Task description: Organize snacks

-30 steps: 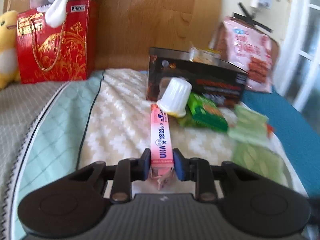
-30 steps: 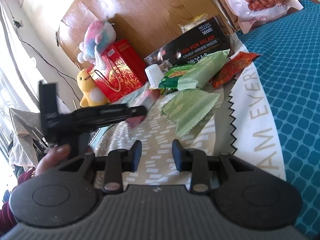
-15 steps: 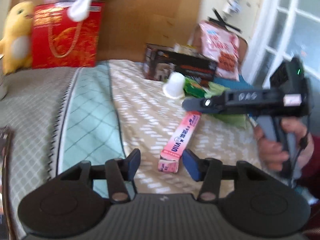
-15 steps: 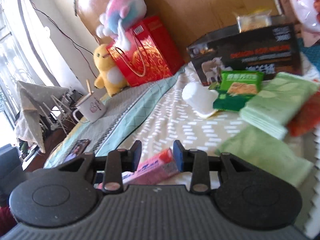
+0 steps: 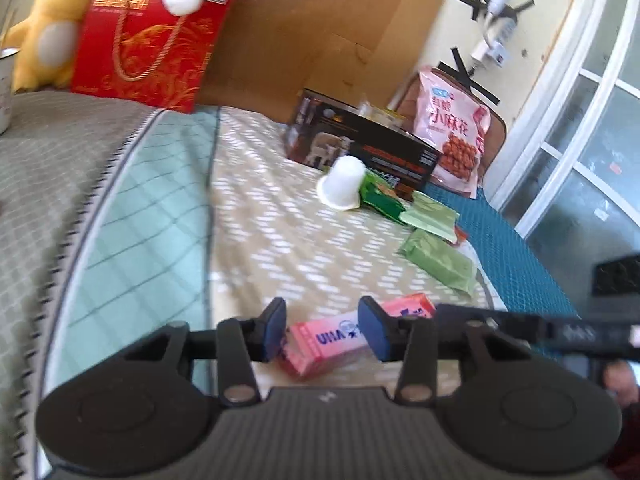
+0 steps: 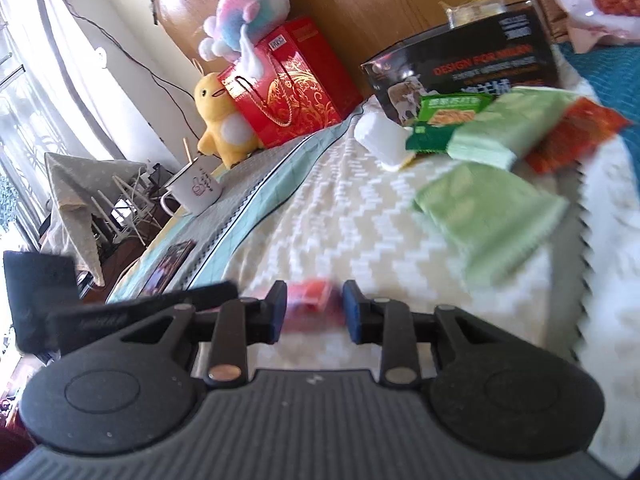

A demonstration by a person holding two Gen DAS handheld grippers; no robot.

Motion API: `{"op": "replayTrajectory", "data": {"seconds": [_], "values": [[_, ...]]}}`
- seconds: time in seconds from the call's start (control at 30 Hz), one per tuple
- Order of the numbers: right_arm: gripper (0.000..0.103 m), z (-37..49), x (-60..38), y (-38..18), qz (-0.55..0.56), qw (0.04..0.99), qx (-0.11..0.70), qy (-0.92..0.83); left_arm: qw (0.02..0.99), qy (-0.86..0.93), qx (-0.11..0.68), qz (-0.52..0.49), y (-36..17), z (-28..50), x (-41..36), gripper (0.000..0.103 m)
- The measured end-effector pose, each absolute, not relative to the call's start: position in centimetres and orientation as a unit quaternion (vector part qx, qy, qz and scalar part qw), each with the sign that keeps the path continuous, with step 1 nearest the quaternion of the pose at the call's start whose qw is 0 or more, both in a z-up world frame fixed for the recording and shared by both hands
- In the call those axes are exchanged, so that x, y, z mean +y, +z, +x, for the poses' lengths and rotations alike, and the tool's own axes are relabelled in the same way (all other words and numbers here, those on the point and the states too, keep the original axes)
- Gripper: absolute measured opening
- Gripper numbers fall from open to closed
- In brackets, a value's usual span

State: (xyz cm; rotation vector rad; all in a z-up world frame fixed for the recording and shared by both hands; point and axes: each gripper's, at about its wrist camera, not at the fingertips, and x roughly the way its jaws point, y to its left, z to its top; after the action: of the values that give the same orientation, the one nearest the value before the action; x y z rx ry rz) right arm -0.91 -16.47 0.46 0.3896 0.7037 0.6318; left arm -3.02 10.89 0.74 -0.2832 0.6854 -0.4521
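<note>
A long pink snack box (image 5: 332,340) lies slantwise on the beige zigzag bedspread (image 5: 280,240). My left gripper (image 5: 322,330) hovers over its near end, jaws apart and closing; the box shows between the blue pads, which do not press on it. In the right wrist view the blurred pink box (image 6: 312,300) fills the gap of my right gripper (image 6: 313,312), whose jaws are closing, with both pads against its sides. The right tool's black arm (image 5: 560,332) reaches in from the right.
Further up the bed are a black carton (image 5: 368,152), a tipped white cup (image 5: 344,184), green packets (image 5: 436,260), and an orange packet (image 6: 576,132). A red gift box (image 5: 148,40), a yellow plush (image 5: 44,32), a mug (image 6: 196,188) and a phone (image 6: 168,268) are on the left.
My left gripper let go of the pink box and drew back, so the box now lies crosswise. My right gripper swung over to the box's other end and closed around it.
</note>
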Motion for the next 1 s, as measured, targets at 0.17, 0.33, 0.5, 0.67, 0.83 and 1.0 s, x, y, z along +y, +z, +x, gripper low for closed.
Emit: {"op": "replayTrajectory", "data": {"seconds": [0.17, 0.33, 0.5, 0.67, 0.83, 1.0], "values": [[0.043, -3.6, -16.8, 2.1, 0.128, 0.915, 0.279, 0.262, 0.903, -0.239, 0.334, -0.13, 0.9, -2.8, 8.6, 0.059], [0.056, -4.2, -17.3, 2.4, 0.114, 0.937, 0.23, 0.235, 0.914, -0.213, 0.318, -0.138, 1.2, -4.0, 9.9, 0.061], [0.057, -4.2, -16.3, 1.6, 0.094, 0.939, 0.231, 0.236, 0.927, -0.158, 0.304, -0.151, 0.8, -5.1, 12.4, 0.061], [0.057, -4.3, -16.3, 0.9, 0.088, 0.939, 0.242, 0.227, 0.94, -0.111, 0.289, -0.143, 0.1, -5.7, 12.5, 0.061], [0.059, -4.4, -16.3, 0.9, 0.083, 0.942, 0.244, 0.216, 0.942, -0.086, 0.272, -0.175, -0.2, -7.1, 11.5, 0.067], [0.064, -3.9, -16.5, 0.5, 0.088, 0.94, 0.259, 0.206, 0.942, -0.088, 0.276, -0.17, -0.2, -8.5, 10.7, 0.078]]}}
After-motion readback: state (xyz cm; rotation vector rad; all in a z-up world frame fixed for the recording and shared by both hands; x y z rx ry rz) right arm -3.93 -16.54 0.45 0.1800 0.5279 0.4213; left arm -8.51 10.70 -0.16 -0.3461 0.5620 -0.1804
